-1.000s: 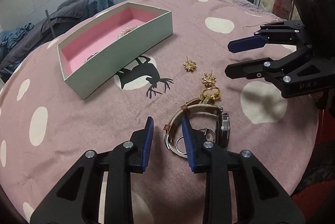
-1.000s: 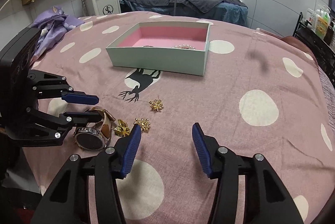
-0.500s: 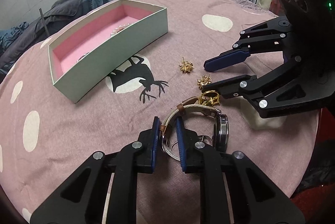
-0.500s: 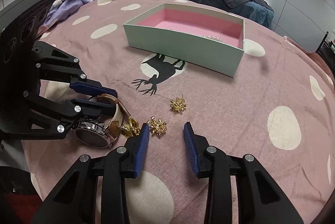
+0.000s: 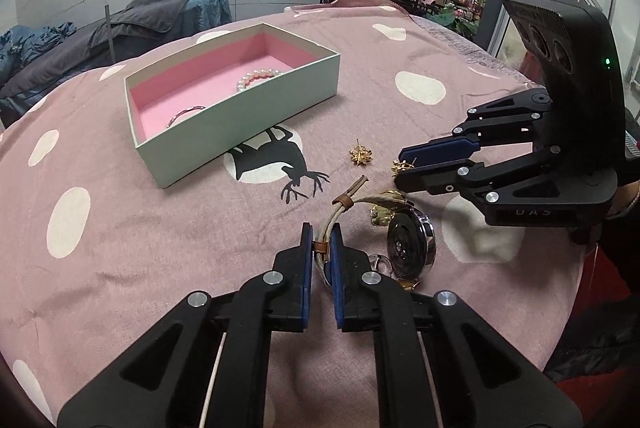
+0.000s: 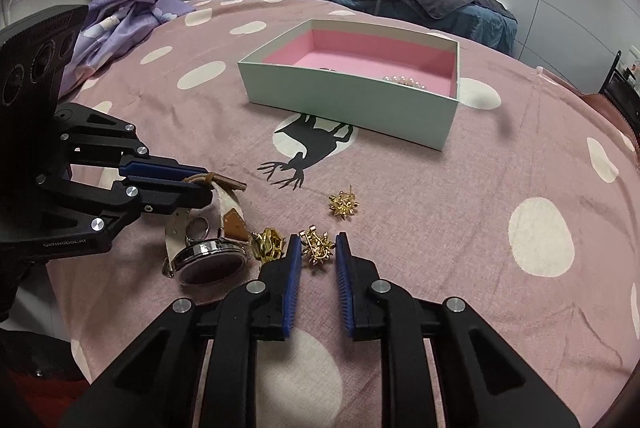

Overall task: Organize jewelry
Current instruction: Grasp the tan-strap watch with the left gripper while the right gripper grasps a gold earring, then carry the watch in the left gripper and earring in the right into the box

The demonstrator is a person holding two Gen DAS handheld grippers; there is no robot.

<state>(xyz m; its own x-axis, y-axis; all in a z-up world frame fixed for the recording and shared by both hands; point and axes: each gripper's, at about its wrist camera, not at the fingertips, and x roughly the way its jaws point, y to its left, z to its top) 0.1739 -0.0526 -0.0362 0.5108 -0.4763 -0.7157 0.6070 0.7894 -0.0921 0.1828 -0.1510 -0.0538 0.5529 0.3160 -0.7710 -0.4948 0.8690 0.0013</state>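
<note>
Left jaws closing on watch strap, right jaws closing around gold earring

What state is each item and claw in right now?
Left claw: has just been closing; shut on watch strap.
Watch: on cloth, held by strap, partly tipped up.
Right claw: has just been closing; pads around near earring, contact unclear.
Far earring: loose on cloth.
Gold ring: loose beside watch.
Box: open, holding pearl bracelet and bangle.
</note>
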